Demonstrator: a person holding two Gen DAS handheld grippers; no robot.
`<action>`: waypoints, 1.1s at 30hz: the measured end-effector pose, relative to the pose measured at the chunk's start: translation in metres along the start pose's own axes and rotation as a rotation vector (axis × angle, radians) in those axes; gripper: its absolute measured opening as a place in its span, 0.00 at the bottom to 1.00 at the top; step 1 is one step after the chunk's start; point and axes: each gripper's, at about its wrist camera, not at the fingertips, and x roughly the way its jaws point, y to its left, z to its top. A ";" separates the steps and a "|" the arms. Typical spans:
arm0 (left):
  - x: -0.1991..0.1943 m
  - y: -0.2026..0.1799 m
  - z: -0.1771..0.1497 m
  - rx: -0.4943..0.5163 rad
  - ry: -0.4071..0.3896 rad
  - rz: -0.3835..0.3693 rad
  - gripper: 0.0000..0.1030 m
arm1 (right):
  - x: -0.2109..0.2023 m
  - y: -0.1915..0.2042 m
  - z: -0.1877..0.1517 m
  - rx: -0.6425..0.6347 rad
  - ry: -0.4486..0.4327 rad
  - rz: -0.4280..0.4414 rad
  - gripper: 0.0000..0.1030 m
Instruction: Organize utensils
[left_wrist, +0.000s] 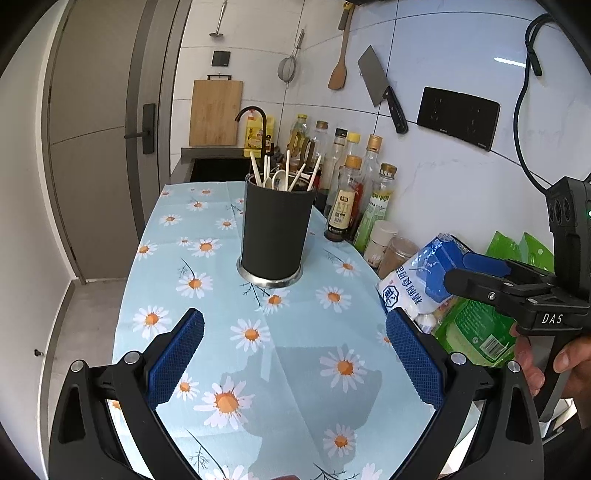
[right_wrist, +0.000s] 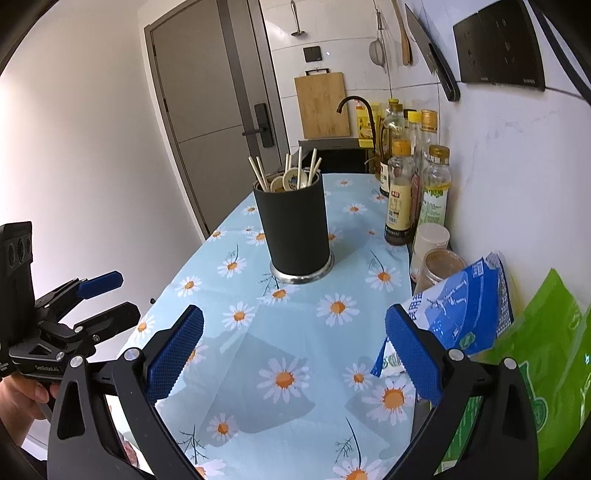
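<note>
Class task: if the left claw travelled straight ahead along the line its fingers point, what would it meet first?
Probably the tall black cylindrical utensil holder with its steel base. The open left claw points at it, with only bare daisy-print tablecloth between. Depth is uncertain in the fisheye view.

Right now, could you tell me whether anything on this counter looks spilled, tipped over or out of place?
Nothing stands out. The black utensil holder stands upright on the daisy tablecloth with chopsticks and spoons inside. No loose utensils or spills show on the cloth. Both the left gripper and the right gripper are open and empty.
</note>
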 end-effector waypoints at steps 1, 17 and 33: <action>0.001 0.000 -0.001 0.002 0.005 0.003 0.94 | 0.000 -0.001 -0.001 0.003 0.004 0.001 0.95; 0.009 -0.007 -0.005 0.018 0.046 -0.006 0.94 | 0.005 -0.005 -0.010 0.018 0.031 0.004 0.95; 0.015 -0.004 -0.003 0.003 0.071 0.005 0.94 | 0.010 -0.004 -0.012 0.016 0.038 0.009 0.95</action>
